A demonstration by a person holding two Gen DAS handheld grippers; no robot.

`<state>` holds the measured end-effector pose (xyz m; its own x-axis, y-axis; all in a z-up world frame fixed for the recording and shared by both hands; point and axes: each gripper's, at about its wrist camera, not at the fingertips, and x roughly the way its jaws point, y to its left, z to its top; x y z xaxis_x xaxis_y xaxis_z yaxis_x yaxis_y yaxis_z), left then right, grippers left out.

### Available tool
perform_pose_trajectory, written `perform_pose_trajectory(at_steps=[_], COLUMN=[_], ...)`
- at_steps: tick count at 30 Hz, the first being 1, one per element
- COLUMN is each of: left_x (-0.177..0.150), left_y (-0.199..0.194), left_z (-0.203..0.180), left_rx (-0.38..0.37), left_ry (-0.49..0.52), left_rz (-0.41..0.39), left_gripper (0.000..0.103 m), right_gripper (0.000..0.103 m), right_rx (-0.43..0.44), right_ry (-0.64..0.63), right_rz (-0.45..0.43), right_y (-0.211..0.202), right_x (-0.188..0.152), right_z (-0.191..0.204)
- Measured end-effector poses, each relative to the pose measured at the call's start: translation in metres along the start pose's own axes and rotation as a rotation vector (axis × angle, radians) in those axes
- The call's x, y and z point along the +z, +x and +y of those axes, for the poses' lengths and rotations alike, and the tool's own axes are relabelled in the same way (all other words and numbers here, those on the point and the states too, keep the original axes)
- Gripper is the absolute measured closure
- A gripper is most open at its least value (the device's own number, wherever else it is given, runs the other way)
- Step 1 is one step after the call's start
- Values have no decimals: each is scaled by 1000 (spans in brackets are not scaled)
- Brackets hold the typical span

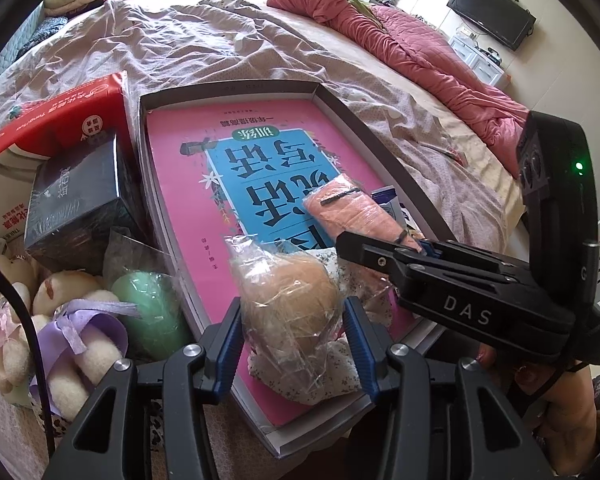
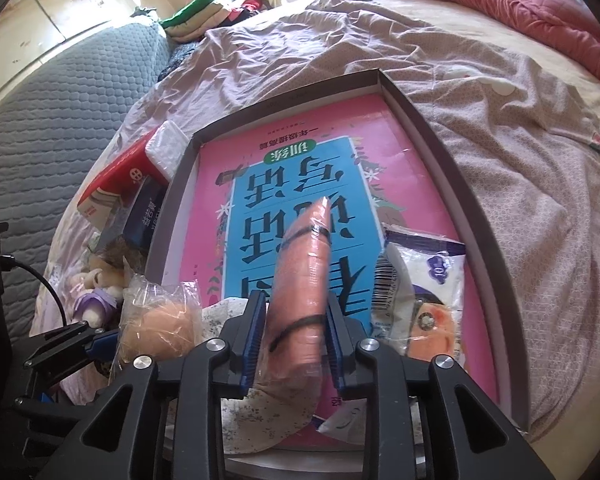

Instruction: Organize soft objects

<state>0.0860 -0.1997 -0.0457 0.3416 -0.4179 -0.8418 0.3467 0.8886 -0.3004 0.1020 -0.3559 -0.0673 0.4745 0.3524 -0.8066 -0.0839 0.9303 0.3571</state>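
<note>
A shallow grey box (image 1: 364,120) lined with a pink and blue book cover lies on the bed. My left gripper (image 1: 290,316) is shut on a tan round soft ball in a clear plastic bag (image 1: 288,300), over the box's near end; it also shows in the right wrist view (image 2: 156,328). My right gripper (image 2: 294,320) is shut on a rolled orange cloth in plastic with black bands (image 2: 304,272), held above the box; it shows in the left wrist view (image 1: 352,208). A floral fabric piece (image 1: 332,376) lies under the ball.
Left of the box are a red carton (image 1: 40,128), a dark box (image 1: 76,196), a green soft egg in plastic (image 1: 152,312) and plush toys (image 1: 60,320). A white and purple packet (image 2: 420,292) lies in the box. A pink quilt (image 1: 400,40) covers the far bed.
</note>
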Motion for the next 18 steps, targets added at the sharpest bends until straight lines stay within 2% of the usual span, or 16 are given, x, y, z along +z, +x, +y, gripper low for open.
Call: perform_pose_trajectory(at_steps=[13,18], left_x=[-2,-1], left_y=[4,1], left_z=[1,0], left_rx=[-5,-19], left_ry=[-12,-19], left_rz=[26,18], left_gripper=[54,50], right_gripper=[68,68], right_rx=[-32,-30], right_ry=[-8,1], right_rz=[-62,-81], right_y=[-16,-20], right_x=[1,2], right_z=[-1,-4])
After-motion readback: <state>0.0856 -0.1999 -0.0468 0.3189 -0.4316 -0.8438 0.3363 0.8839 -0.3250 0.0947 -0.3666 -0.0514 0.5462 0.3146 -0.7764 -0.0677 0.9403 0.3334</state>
